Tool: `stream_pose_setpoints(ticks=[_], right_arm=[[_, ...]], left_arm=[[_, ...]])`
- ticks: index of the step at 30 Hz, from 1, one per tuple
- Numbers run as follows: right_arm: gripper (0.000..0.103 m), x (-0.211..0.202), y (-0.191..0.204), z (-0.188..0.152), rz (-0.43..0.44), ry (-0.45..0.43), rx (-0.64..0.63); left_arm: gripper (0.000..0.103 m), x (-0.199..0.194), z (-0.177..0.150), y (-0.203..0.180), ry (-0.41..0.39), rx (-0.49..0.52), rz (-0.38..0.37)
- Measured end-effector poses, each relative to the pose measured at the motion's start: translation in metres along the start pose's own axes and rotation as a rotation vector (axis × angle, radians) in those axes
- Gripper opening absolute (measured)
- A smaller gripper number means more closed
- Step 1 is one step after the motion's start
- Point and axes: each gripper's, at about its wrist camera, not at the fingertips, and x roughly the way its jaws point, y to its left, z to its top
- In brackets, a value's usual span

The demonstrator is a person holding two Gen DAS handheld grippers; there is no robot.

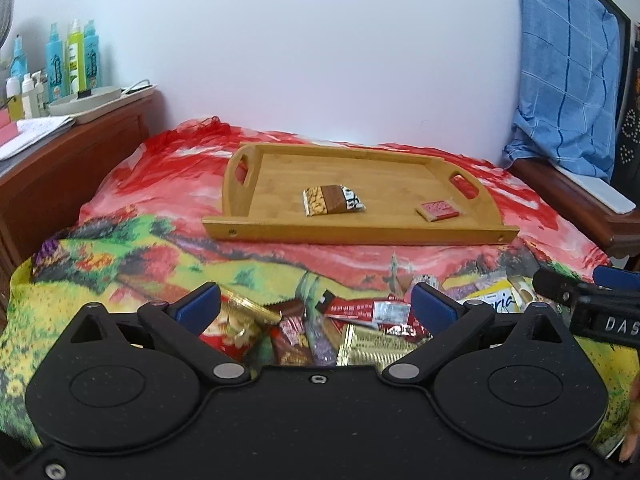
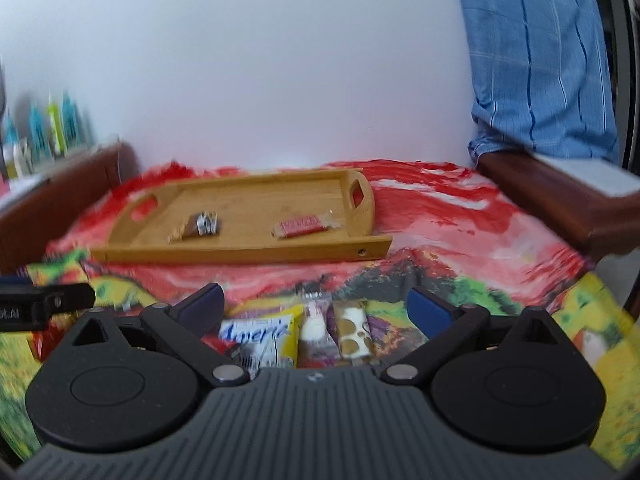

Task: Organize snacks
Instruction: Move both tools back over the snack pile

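Far left, off the bed: a wooden side cabinet (image 1: 80, 148) carrying spray bottles (image 1: 72, 60), not part of your job. Your left gripper (image 1: 316, 306) hangs with its jaws spread wide and nothing between them, directly over a loose heap of snack packets (image 1: 320, 332) on the patterned bedspread (image 1: 132, 256); red wrappers, a gold foil one and a purple one lie jumbled and overlapping there. Beyond, toward the wall: a wooden tray (image 1: 360, 232) with cut-out handles, resting flat on the cloth. On it you have two items so far, well apart: a peanut-and-chocolate bar (image 1: 333, 200) near the middle and a small red packet (image 1: 438, 209) toward the right end. Most of the tray floor is bare. Your right gripper (image 2: 316, 306) is likewise spread and empty, over the right part of the heap: a yellow-and-white packet (image 2: 268, 336), a white-and-red wrapper (image 2: 314, 328) and a purple-edged nougat-type bar (image 2: 354, 334). Status, as a judgement: early stage, two placed, the bulk of the heap unsorted.
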Motion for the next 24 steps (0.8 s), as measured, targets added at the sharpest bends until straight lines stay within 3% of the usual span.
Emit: stream_pose_setpoints(ticks=[4,9,11,19,24], right_arm=[[0.096,-0.006,0.010,-0.003,0.007,0.031,-0.032],[0.083,0.010,0.012,-0.029,0.020,0.110,-0.048],[0.083,0.011,0.014,-0.029,0.045,0.106,-0.034],[0.083,0.019,0.039,-0.031,0.047,0.098,-0.109],[0.086,0.032,0.046,-0.031,0.030,0.108,-0.064]], left_arm=[[0.089,0.000,-0.007,0.003,0.023,-0.008,-0.003],[0.056,0.004,-0.016,0.005,0.068,-0.015,-0.002],[0.051,0.007,-0.019,0.007,0.081,-0.024,-0.001],[0.045,0.019,-0.029,0.009,0.117,-0.034,0.037],[0.035,0.027,-0.033,0.012,0.144,-0.046,0.041]])
